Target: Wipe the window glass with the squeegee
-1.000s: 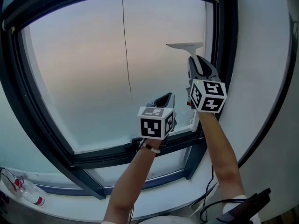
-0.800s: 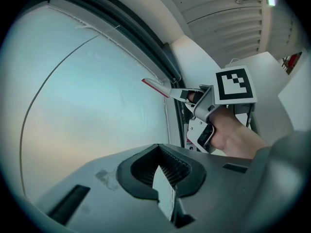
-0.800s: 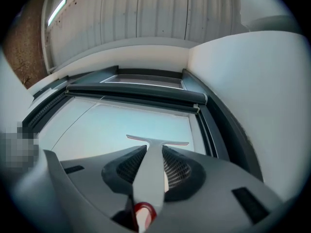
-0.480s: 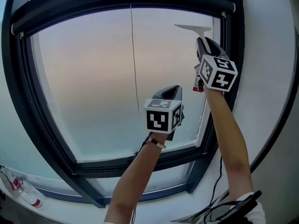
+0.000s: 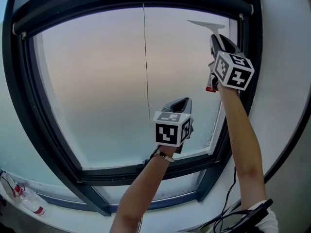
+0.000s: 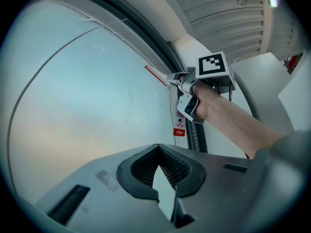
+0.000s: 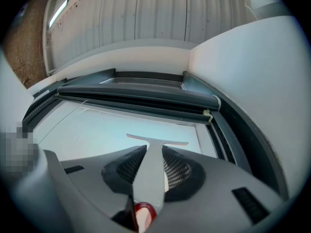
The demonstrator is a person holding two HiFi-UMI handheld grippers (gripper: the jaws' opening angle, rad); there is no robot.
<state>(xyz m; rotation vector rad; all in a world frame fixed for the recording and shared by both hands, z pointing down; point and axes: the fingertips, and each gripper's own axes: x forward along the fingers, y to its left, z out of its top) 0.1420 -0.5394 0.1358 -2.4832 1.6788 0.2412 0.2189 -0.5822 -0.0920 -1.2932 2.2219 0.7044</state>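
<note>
Squeegee clamped in right gripper near glass top; left gripper closed, empty; sticker unreadable.

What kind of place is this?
Indoors, probably a plain workroom or office, right by a big window. You can see its dark frame, a rolled-up blind on top, and a ribbed ceiling with a strip light.

Two bare arms, two grey grippers.
The left gripper and the right gripper are smooth grey plastic, with dark ridged pads inside the jaws. Behind the jaws each one has a white cube with black square marks: the left cube and the right cube. Just behind the left cube, the wrist wears a thin bracelet with pale beads.
</note>
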